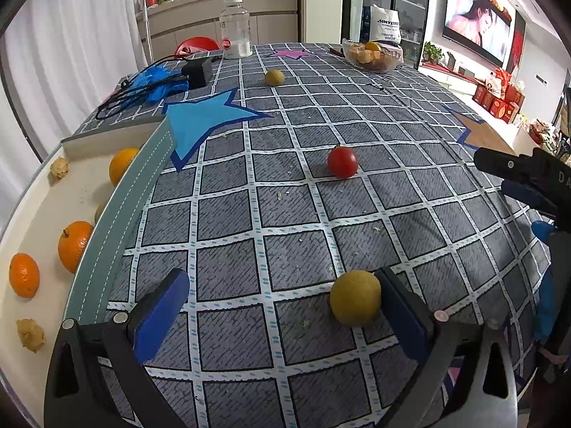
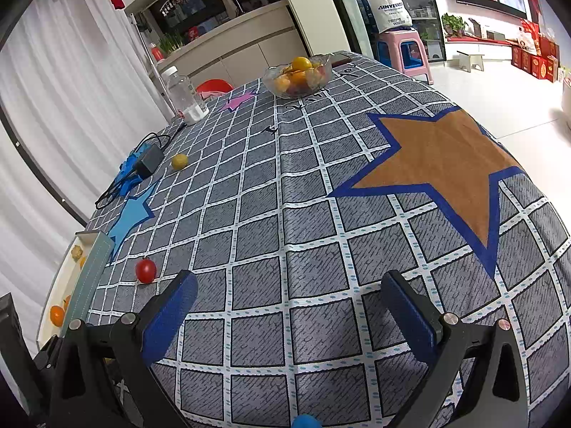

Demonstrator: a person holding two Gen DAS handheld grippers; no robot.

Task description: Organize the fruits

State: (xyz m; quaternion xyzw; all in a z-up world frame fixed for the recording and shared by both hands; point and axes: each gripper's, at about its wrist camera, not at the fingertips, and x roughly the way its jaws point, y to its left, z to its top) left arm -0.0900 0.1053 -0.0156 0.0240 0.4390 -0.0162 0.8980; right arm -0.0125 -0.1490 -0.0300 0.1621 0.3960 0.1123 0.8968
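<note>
The left gripper (image 1: 282,306) stands wide apart over the checked tablecloth (image 1: 285,192), its blue-padded fingers (image 1: 160,306) spread, and a dull yellow-green round fruit (image 1: 354,297) with a matte, faintly pitted skin sits on the cloth just inside the right finger — touching it or nearly so, the view cannot settle which — while the left pad is well clear of it. The right gripper (image 2: 289,314) is likewise spread open, with nothing but grey woven cloth between its pads. Beside the left gripper lies a shallow cream tray (image 1: 46,214) with a teal stitched rim, holding glossy oranges (image 1: 24,274) and two pale, crumbly lumps (image 1: 31,335). Farther out a smooth red tomato (image 1: 342,162) rests alone on the grid, near a light-blue star patch (image 1: 200,117); a large brown star (image 2: 449,164) edged in dark blue shows in the right view. Beyond those sit a second yellow-green fruit (image 1: 274,77), a black power adapter (image 1: 197,70) with its cord on crumpled blue material, a clear plastic bottle (image 1: 235,28) with a white cap and a small red label, and a cut-glass bowl (image 1: 373,57) heaped with oranges. Behind the table, a white bag (image 2: 389,9) reads something like "SINYE".
</note>
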